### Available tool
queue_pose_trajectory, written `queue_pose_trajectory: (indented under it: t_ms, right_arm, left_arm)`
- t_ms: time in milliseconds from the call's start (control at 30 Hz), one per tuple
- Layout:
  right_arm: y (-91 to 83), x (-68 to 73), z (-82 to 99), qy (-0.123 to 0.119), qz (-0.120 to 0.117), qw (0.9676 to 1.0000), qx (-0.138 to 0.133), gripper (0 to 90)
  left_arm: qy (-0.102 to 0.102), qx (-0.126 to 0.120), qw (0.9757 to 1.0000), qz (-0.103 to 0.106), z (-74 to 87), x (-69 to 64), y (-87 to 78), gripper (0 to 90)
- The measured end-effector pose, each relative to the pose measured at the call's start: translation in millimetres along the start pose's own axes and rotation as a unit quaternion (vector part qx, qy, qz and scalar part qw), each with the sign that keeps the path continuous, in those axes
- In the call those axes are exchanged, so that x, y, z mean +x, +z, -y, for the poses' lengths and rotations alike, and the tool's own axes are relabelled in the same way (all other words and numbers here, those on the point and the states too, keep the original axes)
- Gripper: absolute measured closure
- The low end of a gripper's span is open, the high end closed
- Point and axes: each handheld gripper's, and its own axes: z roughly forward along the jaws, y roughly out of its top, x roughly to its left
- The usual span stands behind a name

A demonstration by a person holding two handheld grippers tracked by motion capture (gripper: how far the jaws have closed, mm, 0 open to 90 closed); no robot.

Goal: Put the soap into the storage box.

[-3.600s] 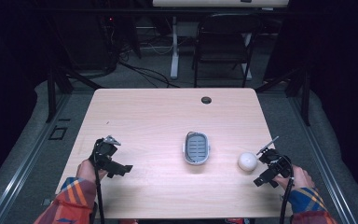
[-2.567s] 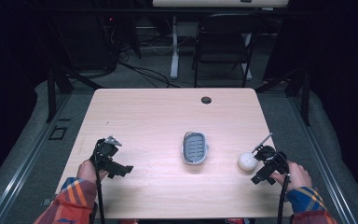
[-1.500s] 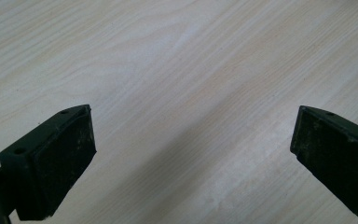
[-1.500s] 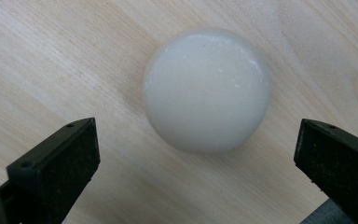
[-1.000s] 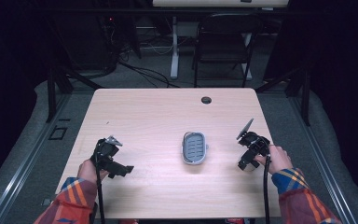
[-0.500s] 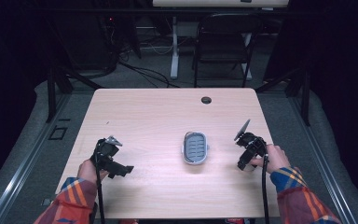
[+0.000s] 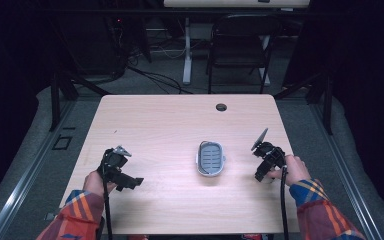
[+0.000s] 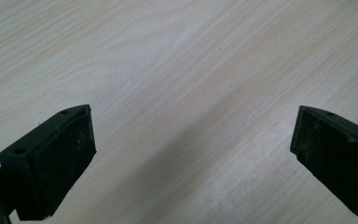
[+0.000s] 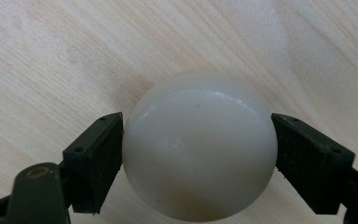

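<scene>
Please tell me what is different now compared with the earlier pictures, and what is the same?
The right gripper moved inward over the white ball, and its jaws have just been closing; both pads now touch the ball's sides on the wooden table. In the high view the gripper now covers the ball. The left gripper stayed in place, open over bare wood, and the small grey tray did not move.

Table (image 7: 170,125): dish (image 7: 210,159) at centre-right; ball (image 9: 199,147) right of it, between the jaws of the right gripper (image 7: 263,170); left gripper (image 7: 122,172) well apart at near-left; hole (image 7: 221,107) behind the dish; chair (image 7: 237,40) beyond the far edge.
</scene>
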Motion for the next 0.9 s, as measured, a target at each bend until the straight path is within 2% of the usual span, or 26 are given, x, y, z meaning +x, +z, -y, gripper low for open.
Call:
queue_pose_trajectory:
  t_ms: [33, 67, 100, 167, 900]
  right_arm:
    - [-0.7, -1.4, -1.9, -0.014, 0.006, 0.9997, 0.019, 20.8]
    - [0.4, -0.8, -1.7, -0.010, 0.003, 0.9998, 0.018, 21.3]
    - [3.3, 0.4, -0.8, 0.000, 0.003, 1.0000, 0.005, 22.4]
    - [3.3, -0.3, -2.4, -0.012, 0.007, 0.9998, 0.017, 23.7]
    - [7.5, -0.8, -1.8, -0.005, 0.002, 0.9997, 0.024, 24.3]
  left_arm:
    - [0.000, 0.000, 1.0000, 0.000, 0.0, 0.0, -0.1, 0.0]
    - [0.000, 0.000, 1.0000, 0.000, 0.0, 0.0, -0.1, 0.0]
    - [0.000, 0.000, 1.0000, 0.000, 0.0, -0.1, -0.1, 0.0]
    - [0.000, 0.000, 1.0000, 0.000, 0.1, -0.1, -0.1, 0.0]
    - [0.001, 0.001, 1.0000, -0.001, 0.1, -0.2, 0.1, 0.0]
